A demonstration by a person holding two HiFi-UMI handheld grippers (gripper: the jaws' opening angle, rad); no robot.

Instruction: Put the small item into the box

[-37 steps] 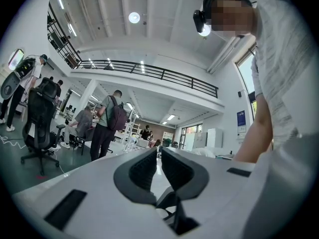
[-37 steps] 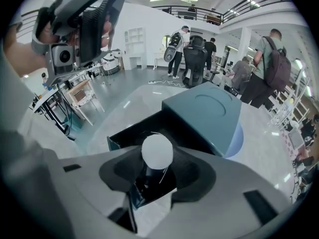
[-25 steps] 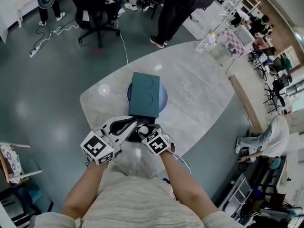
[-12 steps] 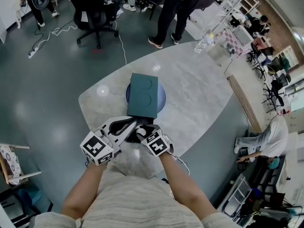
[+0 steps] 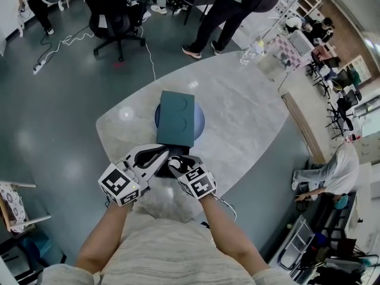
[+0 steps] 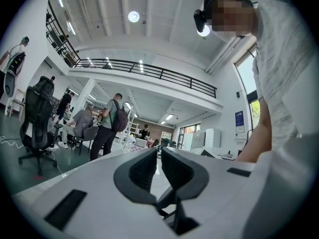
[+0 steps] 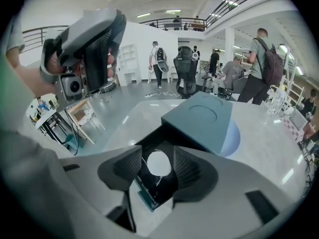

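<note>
On the table (image 5: 249,111), toward its middle, the lid (image 5: 177,119) lies on a round mat (image 5: 200,122). Just before it, near the table's near edge, stands the open box (image 7: 162,190) with the small item (image 7: 159,163) inside. An office chair (image 5: 113,8) stands on the floor behind the table.

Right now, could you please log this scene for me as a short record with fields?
Table: pale oval marble top
Lid: teal, lying on a blue disc
Box: open, dark inside, below the right gripper
Small item: white, round, in the open box
Right gripper: jaws apart, either side of the item, not pressing on it
Left gripper: jaws close together, nothing between them
</note>
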